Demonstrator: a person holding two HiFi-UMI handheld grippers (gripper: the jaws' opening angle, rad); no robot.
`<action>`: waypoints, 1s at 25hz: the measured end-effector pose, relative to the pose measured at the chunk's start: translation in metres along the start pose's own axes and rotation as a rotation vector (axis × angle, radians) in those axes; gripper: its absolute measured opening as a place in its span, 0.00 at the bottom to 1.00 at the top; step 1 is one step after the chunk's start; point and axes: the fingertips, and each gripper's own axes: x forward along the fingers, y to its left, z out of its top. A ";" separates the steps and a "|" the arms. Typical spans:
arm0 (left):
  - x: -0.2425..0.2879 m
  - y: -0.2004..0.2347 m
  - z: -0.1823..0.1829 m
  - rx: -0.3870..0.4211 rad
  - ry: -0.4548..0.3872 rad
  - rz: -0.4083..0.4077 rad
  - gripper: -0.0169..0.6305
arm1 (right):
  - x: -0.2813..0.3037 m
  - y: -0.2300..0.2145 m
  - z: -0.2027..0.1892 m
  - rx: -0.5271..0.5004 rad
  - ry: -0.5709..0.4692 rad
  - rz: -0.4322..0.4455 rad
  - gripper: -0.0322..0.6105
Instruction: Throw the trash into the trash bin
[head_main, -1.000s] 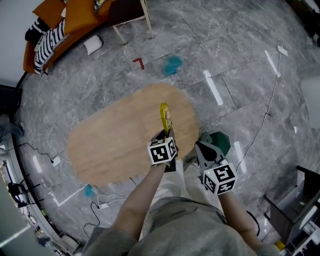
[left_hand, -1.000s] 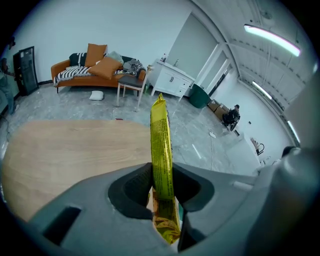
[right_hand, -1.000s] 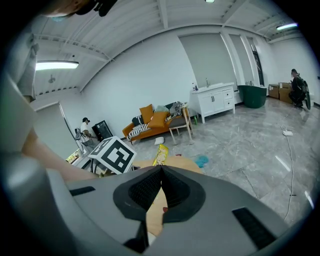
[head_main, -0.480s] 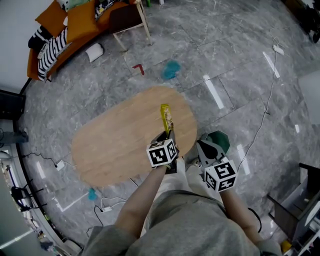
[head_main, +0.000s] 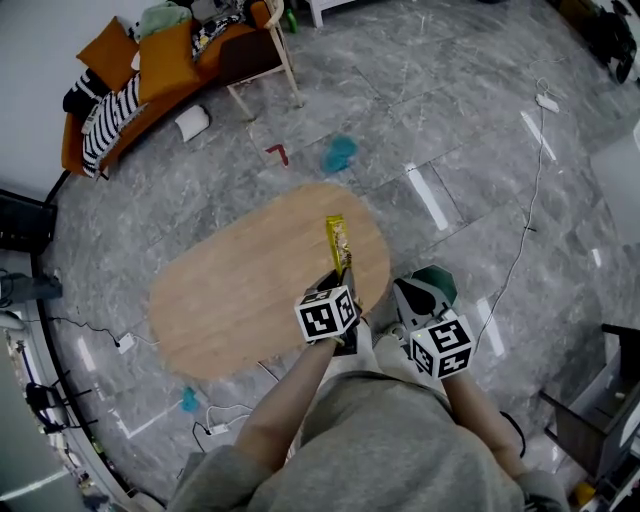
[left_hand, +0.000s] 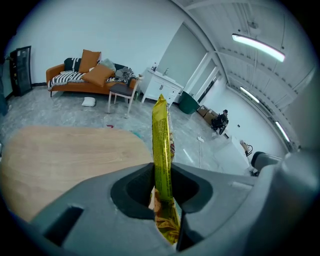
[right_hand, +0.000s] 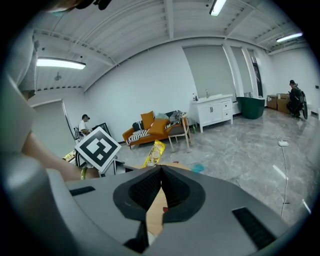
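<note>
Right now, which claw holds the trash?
The left claw: its jaws, just closing further, pinch the yellow snack wrapper. The right claw is shut and empty.

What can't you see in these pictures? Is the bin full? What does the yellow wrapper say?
- Bin: in the head view the right gripper covers most of it, so its inside is hidden.
- Wrapper print: too small in the head view and blurred in the left gripper view.
- Wrapper's bottom end: tucked inside the left gripper, whose jaws have just been closing on it.
</note>
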 end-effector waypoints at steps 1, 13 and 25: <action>-0.003 -0.003 0.001 0.006 -0.003 -0.005 0.15 | -0.003 0.000 0.001 -0.002 -0.004 -0.001 0.06; -0.036 -0.043 0.001 0.045 -0.060 -0.058 0.11 | -0.043 -0.003 0.004 -0.040 -0.053 -0.007 0.06; -0.058 -0.084 -0.022 0.103 -0.085 -0.115 0.07 | -0.092 -0.015 -0.012 -0.051 -0.085 -0.049 0.06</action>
